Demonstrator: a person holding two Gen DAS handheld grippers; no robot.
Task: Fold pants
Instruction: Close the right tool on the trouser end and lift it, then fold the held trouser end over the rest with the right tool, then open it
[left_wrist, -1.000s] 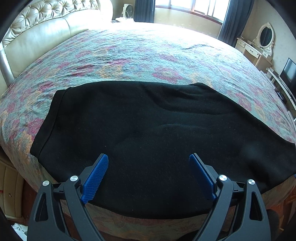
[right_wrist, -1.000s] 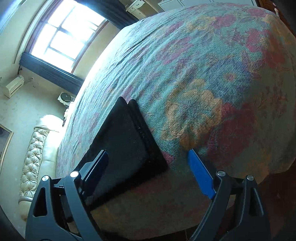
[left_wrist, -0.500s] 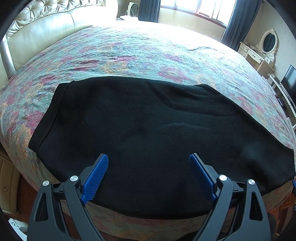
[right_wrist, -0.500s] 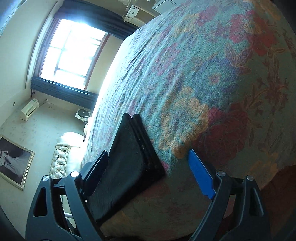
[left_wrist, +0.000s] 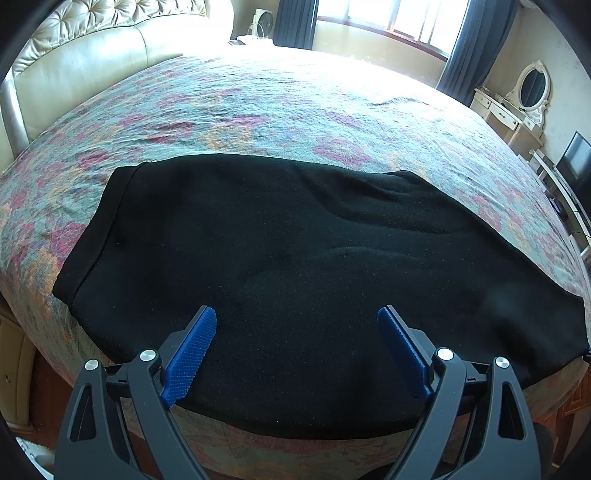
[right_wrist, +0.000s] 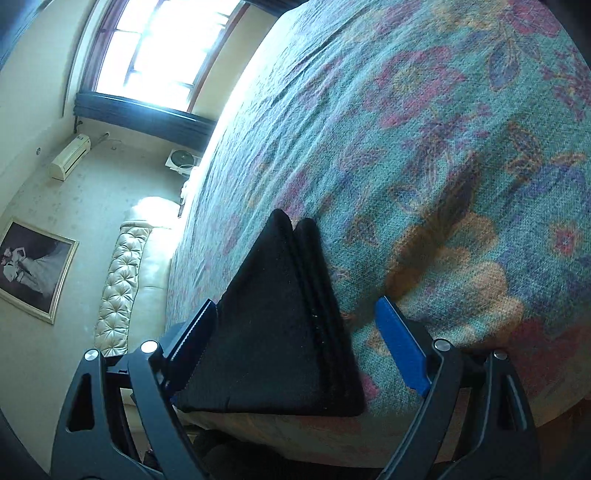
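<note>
Black pants (left_wrist: 295, 258) lie flat across the near edge of a floral bedspread (left_wrist: 277, 110), one end at the left, the other running off right. My left gripper (left_wrist: 297, 347) is open above the pants' near middle, holding nothing. In the right wrist view, the right end of the pants (right_wrist: 273, 332) shows as stacked layered edges on the bedspread (right_wrist: 443, 147). My right gripper (right_wrist: 295, 347) is open, its jaws either side of that end, not closed on it.
A cream tufted headboard (left_wrist: 92, 55) stands at the far left. A window with dark curtains (left_wrist: 388, 18) is behind the bed. A white dresser with an oval mirror (left_wrist: 517, 103) and a dark screen (left_wrist: 576, 162) stand at the right.
The left gripper has pulled back and risen a little, so more of the pants shows. The right gripper has rolled and moved closer to the pants' end. Both stay open.
</note>
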